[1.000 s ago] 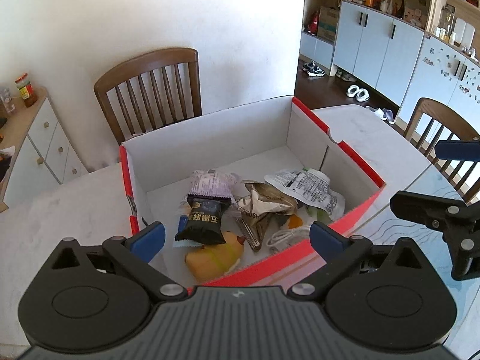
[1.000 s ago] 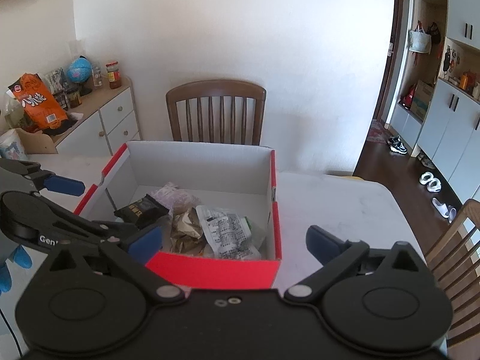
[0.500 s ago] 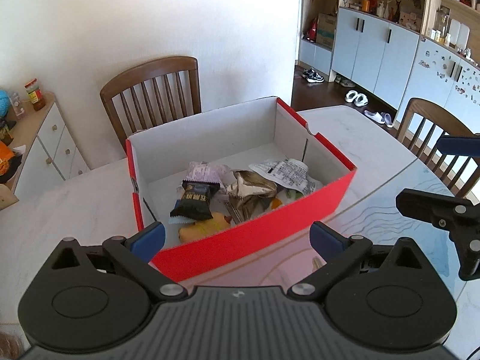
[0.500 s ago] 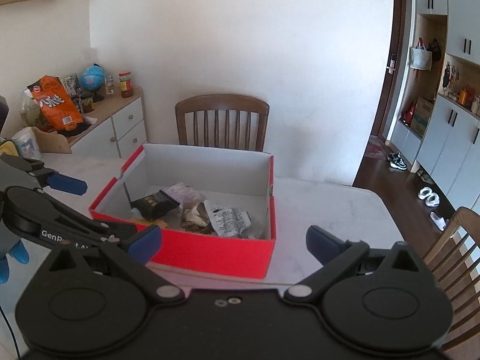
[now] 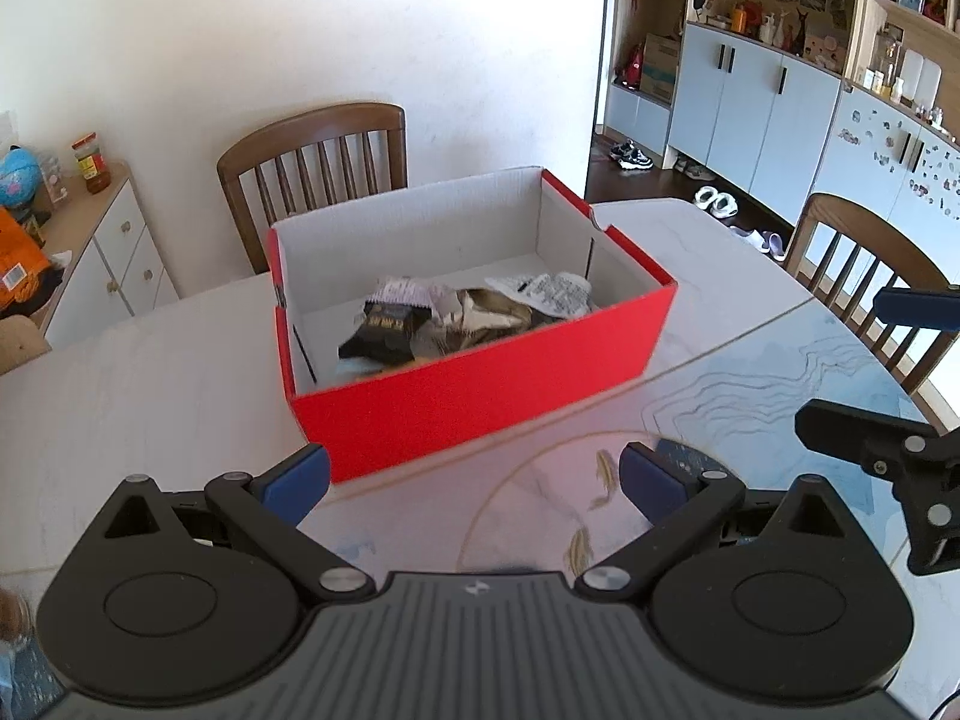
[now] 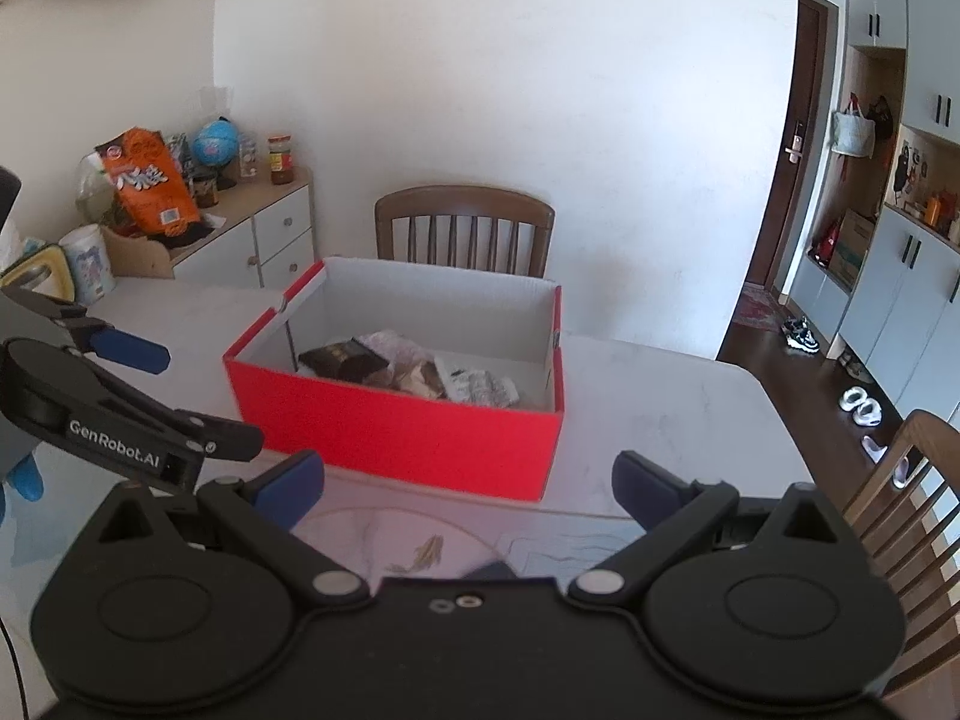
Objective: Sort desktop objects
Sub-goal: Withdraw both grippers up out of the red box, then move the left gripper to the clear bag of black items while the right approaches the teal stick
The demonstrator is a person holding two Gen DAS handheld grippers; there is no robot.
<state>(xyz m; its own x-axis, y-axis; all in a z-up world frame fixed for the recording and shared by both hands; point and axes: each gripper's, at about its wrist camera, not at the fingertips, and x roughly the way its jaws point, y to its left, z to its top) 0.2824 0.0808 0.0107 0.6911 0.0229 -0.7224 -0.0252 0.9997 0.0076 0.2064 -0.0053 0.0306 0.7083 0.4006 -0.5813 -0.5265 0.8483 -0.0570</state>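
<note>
Left wrist view, my left gripper [image 5: 474,480]: jaws spread wide, nothing between the blue pads; it hangs over the bare tabletop just short of the box, so I judge it has no work in hand.
Left wrist view, red cardboard box with white inside [image 5: 480,396]: stands open-topped on the white marble-patterned table [image 5: 150,396]; it serves as the collecting bin.
Left wrist view, contents: a black snack packet [image 5: 384,333], a crumpled gold-brown wrapper [image 5: 486,315] and a white printed packet [image 5: 549,294] lie together on the box floor, touching one another.
Left wrist view, my right gripper [image 5: 888,438]: seen at the right edge, level with mine, clear of the box.
Right wrist view, my right gripper [image 6: 468,483]: jaws equally wide, holding nothing, just before the box's [image 6: 396,426] near wall.
Right wrist view, table [image 6: 660,396]: no loose item shows around the box.
Judgement: sorting looks complete or nearly so; both grippers stand empty because nothing remains within reach to collect.
Background: brown wooden chair [image 6: 462,228] behind the box, untouched.
</note>
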